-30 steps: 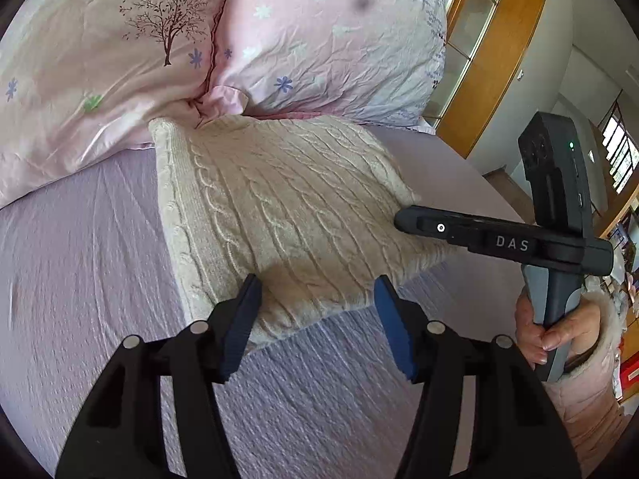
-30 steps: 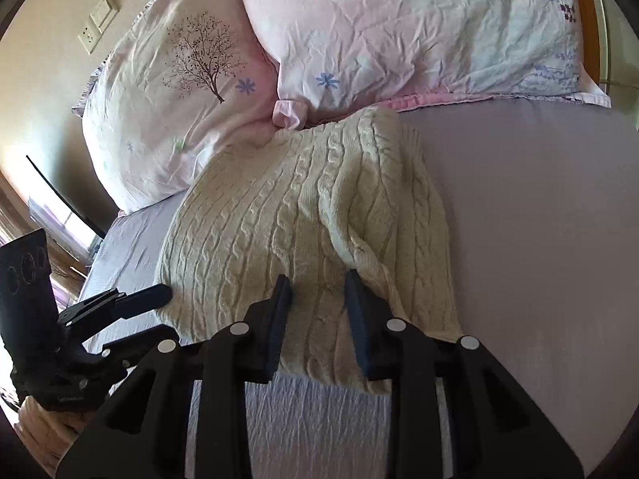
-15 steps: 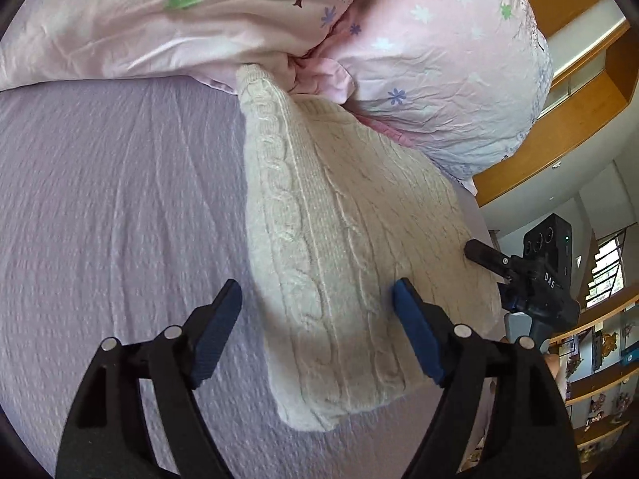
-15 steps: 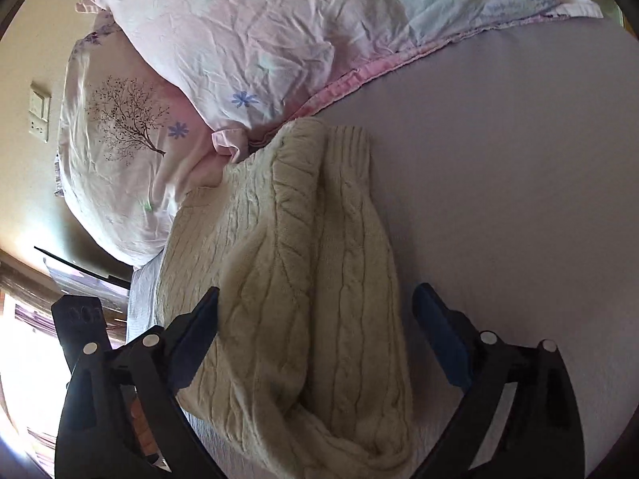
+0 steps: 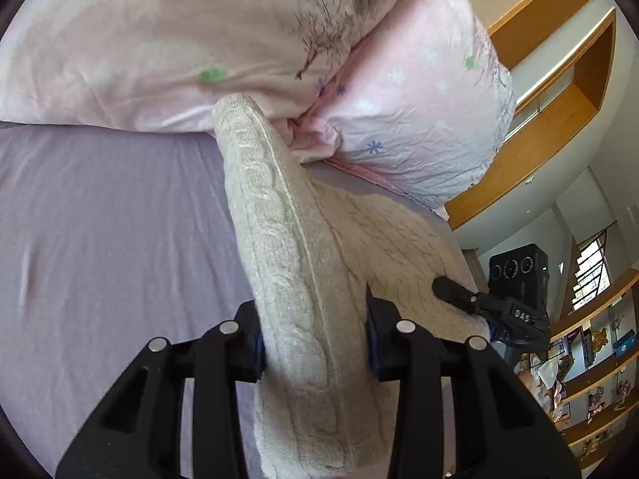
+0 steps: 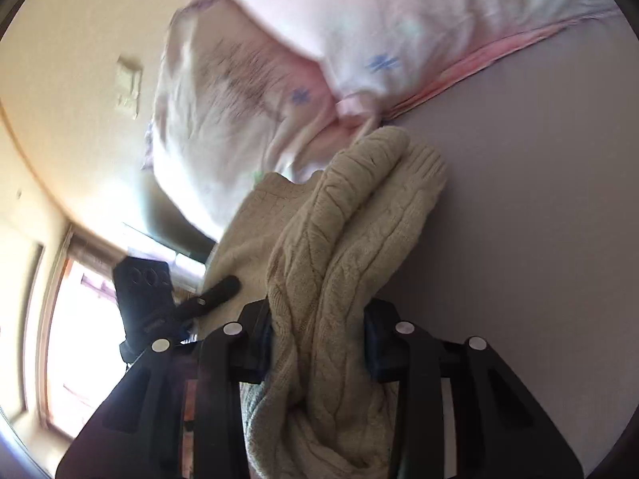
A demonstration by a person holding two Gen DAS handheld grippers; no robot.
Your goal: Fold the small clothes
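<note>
Cream cable-knit sweater (image 5: 303,263) on the bed (image 5: 104,239), lavender sheet under it. Far end of the sweater touches the two pink pillows (image 5: 223,40) at the head of the bed.

My left gripper (image 5: 313,343): jaws closed in on a thick folded edge of the sweater, knit filling the whole gap between them, pads pressed into both sides. The gripped edge stands up as a ridge running away from me toward the pillows; the rest of the sweater slopes off to the right of it.

My right gripper (image 6: 317,339): jaws likewise clamped on a bunched roll of the sweater (image 6: 351,239), fabric packed between the pads and spilling below them in loose folds. Ribbed cuff or hem shows at the far tip, near the pillow (image 6: 359,20) seam.

Each gripper is visible from the other's camera: right gripper (image 5: 471,299) at the sweater's right-hand edge, one finger lying on the knit; left gripper (image 6: 203,299) at the opposite edge, finger also on the knit.

Right view is motion-blurred across the pillows and wall. Wooden shelving (image 5: 559,119) beyond the bed in the left view.
</note>
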